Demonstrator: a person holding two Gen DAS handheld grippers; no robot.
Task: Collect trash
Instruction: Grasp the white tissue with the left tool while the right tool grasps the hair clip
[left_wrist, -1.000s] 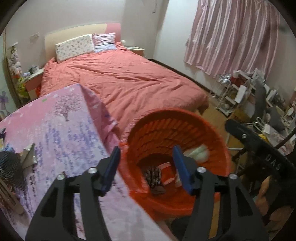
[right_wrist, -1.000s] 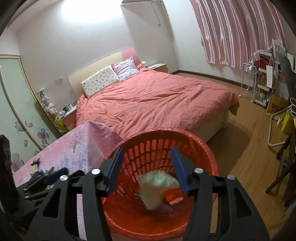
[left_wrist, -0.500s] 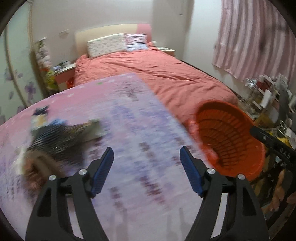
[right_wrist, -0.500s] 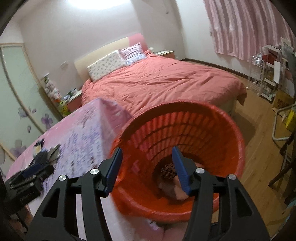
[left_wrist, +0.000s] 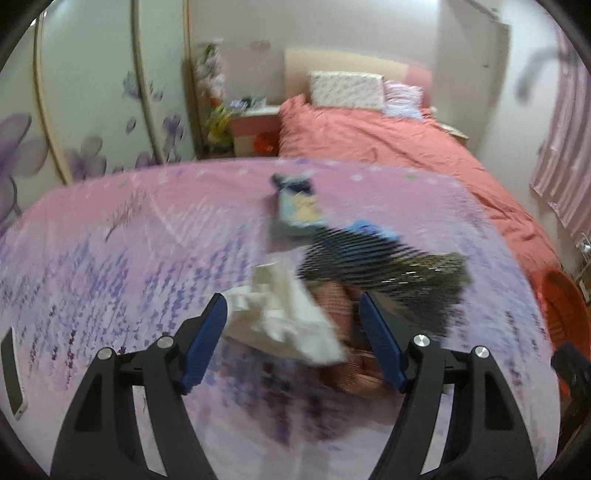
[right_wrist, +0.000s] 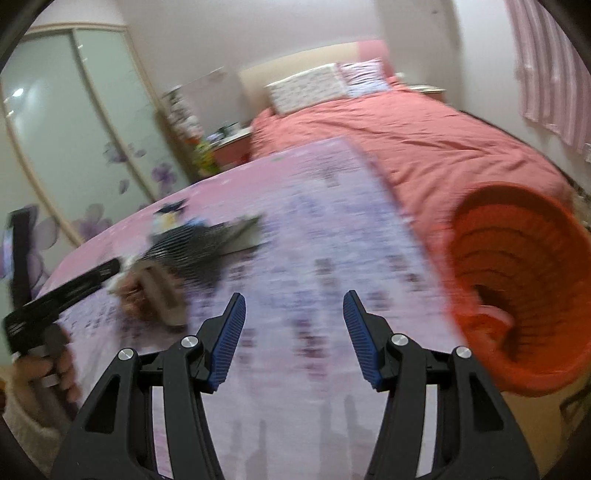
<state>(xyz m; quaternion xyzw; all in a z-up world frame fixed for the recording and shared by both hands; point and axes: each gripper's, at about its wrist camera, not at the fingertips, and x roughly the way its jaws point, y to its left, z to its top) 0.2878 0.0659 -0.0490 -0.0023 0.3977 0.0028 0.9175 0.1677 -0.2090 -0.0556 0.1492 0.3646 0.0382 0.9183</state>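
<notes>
Mostly blurred: lilac-print worktop (left_wrist: 110, 266), bed (left_wrist: 388, 144) at twelve, orange basket (right_wrist: 517, 280) at three; both claws (left_wrist: 291, 339) (right_wrist: 293, 339) wide, empty.

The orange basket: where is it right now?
In the right wrist view the orange basket sits at the right edge, past the table corner and beside the bed.

- No text, label, brand or number can be read in either view; both are motion-blurred.
- The snack wrappers (left_wrist: 297, 210) on the worktop (left_wrist: 110, 258) carry printing, but it is smeared beyond reading.
- The black bar of the other handheld device (right_wrist: 62, 295) in the right wrist view shows faint pale marks, too blurred to make out.
</notes>
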